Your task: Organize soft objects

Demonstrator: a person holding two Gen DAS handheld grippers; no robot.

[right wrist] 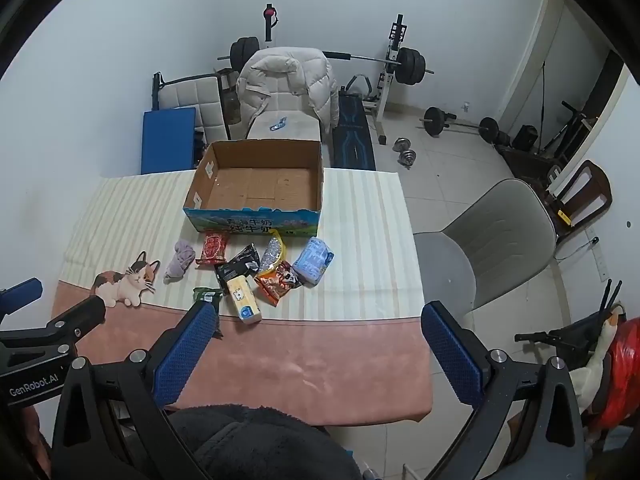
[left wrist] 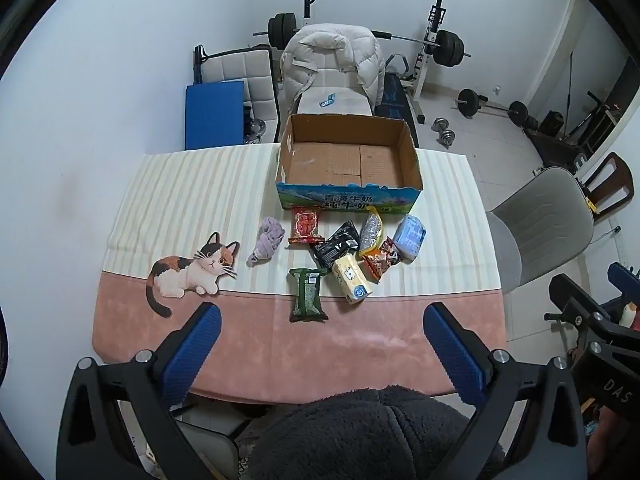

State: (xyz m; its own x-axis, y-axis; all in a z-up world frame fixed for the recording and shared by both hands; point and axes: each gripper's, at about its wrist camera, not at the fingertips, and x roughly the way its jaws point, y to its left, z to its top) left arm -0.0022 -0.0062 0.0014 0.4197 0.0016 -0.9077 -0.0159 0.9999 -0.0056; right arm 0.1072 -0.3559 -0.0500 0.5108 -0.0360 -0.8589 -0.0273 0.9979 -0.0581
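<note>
An open cardboard box [left wrist: 408, 148] [right wrist: 320, 168] with a blue printed front stands empty at the far middle of the table. In front of it lie several soft items: a lilac cloth [left wrist: 267, 243] [right wrist: 181, 263], a red packet [left wrist: 306, 226] [right wrist: 213, 247], a black packet [left wrist: 336, 242] [right wrist: 239, 266], a silver-yellow pouch [left wrist: 371, 234] [right wrist: 273, 256], a blue tissue pack [left wrist: 410, 237] [right wrist: 314, 260], an orange packet [left wrist: 382, 263] [right wrist: 276, 286], a yellow pack [left wrist: 352, 279] [right wrist: 243, 300] and a green packet [left wrist: 307, 296] [right wrist: 206, 294]. My left gripper [left wrist: 322, 326] and right gripper [right wrist: 318, 324] are open and empty above the near table edge.
The table carries a striped cream and pink cloth [left wrist: 180, 200] with a printed cat [left wrist: 188, 272]. A grey chair [left wrist: 540, 232] [right wrist: 492, 248] stands right of the table. A chair with a white jacket [left wrist: 332, 60] stands behind the box. Weights lie on the floor [left wrist: 444, 132].
</note>
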